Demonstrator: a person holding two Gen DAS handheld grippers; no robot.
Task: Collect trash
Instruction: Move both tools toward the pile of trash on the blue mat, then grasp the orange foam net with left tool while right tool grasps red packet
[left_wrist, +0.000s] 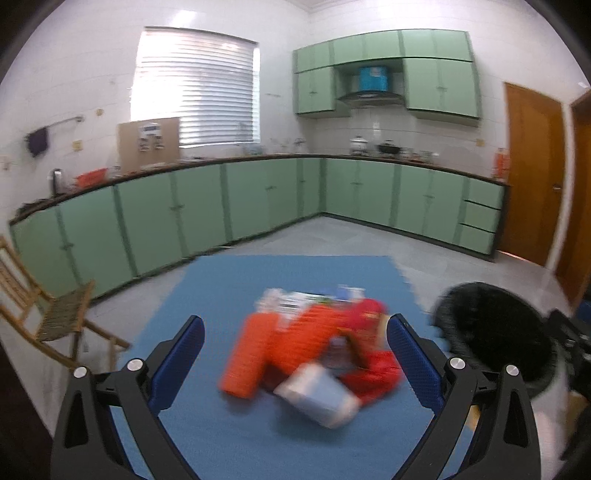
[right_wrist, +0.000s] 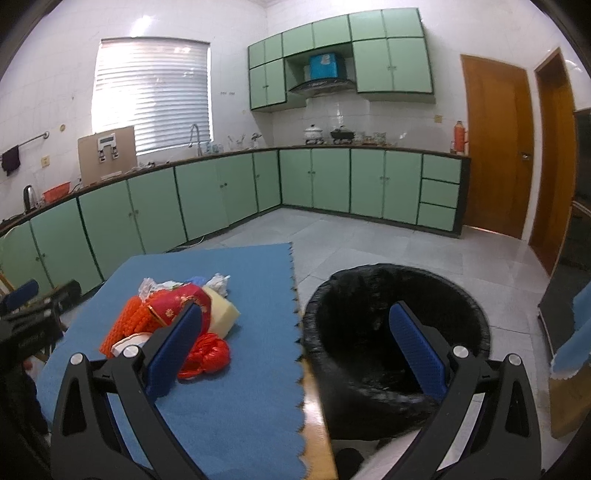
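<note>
Left gripper (left_wrist: 295, 347), fingers spread wide and empty, frames the trash pile (left_wrist: 310, 354) at lower centre on the blue mat (left_wrist: 221, 280), likely lining up a grab. Right gripper (right_wrist: 295, 332), also spread and empty, hangs over the black-lined bin (right_wrist: 369, 291) at lower right.
</note>
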